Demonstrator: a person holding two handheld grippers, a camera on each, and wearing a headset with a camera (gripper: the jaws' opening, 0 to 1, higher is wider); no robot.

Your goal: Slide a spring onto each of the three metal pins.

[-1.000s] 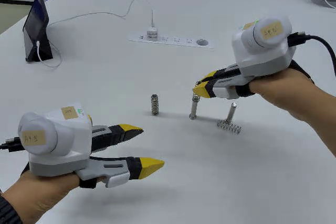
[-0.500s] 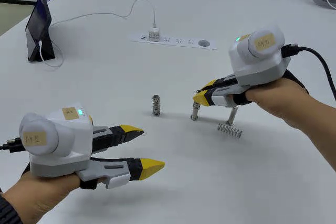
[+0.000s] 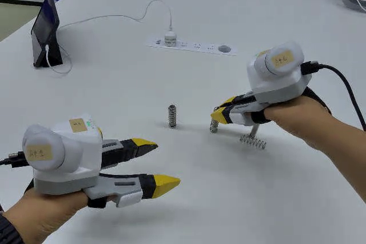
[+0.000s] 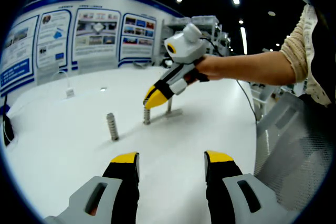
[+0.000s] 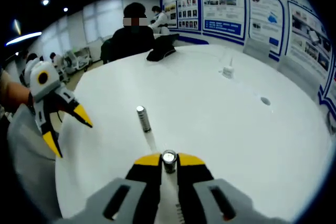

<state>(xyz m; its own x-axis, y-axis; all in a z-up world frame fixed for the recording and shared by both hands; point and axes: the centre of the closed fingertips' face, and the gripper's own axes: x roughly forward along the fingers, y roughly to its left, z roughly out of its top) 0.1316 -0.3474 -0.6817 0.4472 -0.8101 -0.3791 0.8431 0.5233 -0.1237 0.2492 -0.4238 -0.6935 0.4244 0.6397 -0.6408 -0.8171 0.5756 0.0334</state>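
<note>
Three metal pins stand mid-table. The left pin (image 3: 172,116) wears a spring and shows as well in the right gripper view (image 5: 143,118). My right gripper (image 3: 217,116) is low over the middle pin (image 3: 214,126); its jaws are shut on a spring (image 5: 169,157) at that pin's top. Behind the jaws stands the third pin (image 3: 253,131), bare, and a loose spring (image 3: 253,140) lies at its foot. My left gripper (image 3: 164,165) hovers open and holding nothing near the front left, apart from the pins (image 4: 170,157).
A white power strip (image 3: 189,44) with a plugged charger and cable lies at the back. At the far left a dark tablet (image 3: 46,30) leans on a stand. A person (image 5: 134,35) sits beyond the table's far edge.
My right gripper has come down along the middle pin, so less of the pin shows below its tips. The left gripper has stayed put and open.
</note>
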